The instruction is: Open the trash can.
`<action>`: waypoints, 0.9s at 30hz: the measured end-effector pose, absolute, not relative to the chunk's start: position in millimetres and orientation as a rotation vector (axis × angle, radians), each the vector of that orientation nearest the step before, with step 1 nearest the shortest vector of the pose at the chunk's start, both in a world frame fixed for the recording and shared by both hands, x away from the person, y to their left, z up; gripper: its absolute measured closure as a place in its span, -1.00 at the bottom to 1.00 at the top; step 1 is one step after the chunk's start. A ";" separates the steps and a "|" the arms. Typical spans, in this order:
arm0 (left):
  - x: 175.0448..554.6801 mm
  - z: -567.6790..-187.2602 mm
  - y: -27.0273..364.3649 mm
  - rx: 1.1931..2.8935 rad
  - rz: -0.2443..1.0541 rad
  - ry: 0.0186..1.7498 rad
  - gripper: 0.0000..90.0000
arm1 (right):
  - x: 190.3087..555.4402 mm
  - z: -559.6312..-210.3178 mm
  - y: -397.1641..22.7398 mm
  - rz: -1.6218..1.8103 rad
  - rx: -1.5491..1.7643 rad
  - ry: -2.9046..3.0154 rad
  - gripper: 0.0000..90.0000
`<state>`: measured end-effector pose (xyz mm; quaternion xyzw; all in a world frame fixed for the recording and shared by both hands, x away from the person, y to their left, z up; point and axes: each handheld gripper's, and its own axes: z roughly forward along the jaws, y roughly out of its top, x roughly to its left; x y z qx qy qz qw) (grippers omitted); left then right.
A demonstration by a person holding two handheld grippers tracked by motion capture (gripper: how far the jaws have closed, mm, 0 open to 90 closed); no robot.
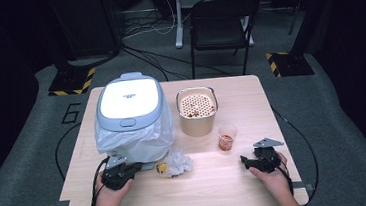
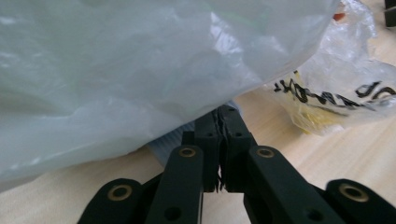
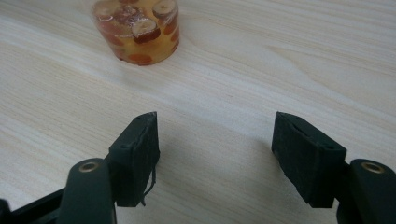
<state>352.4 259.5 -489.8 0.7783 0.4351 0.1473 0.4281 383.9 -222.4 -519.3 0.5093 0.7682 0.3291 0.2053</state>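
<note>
Where the grey carpet meets the dark room, a light wooden table (image 1: 218,180) stands with a black chair (image 1: 221,22) behind its far edge and cables trailing over the floor. Toward the far left corner sits a white cooker (image 1: 128,105) with its lid down, and a thin plastic bag (image 1: 139,137) hangs around its lower body. A beige pot (image 1: 198,112) beside it at mid-table holds a perforated insert. Nearer the front, a clear cup (image 3: 136,30) holds amber liquid with sliced fruit. A crumpled printed wrapper (image 2: 336,93) lies just in front of the cooker. The left gripper (image 2: 223,140) is at the near left edge, its jaws pressed together at the hem of the plastic bag; whether they pinch the film I cannot tell. The right gripper (image 3: 215,158) rests near the right edge, jaws spread over bare wood, the cup ahead.
</note>
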 end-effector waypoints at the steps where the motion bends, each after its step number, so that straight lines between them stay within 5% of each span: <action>1: 352.6 -492.1 257.0 1.933 0.384 1.094 0.98 | 383.9 -519.3 -222.4 0.919 1.420 2.140 -0.30; 27: 359.5 -512.6 258.3 1.958 0.480 1.023 1.00 | 376.6 -509.1 -204.4 0.958 1.298 2.170 -0.30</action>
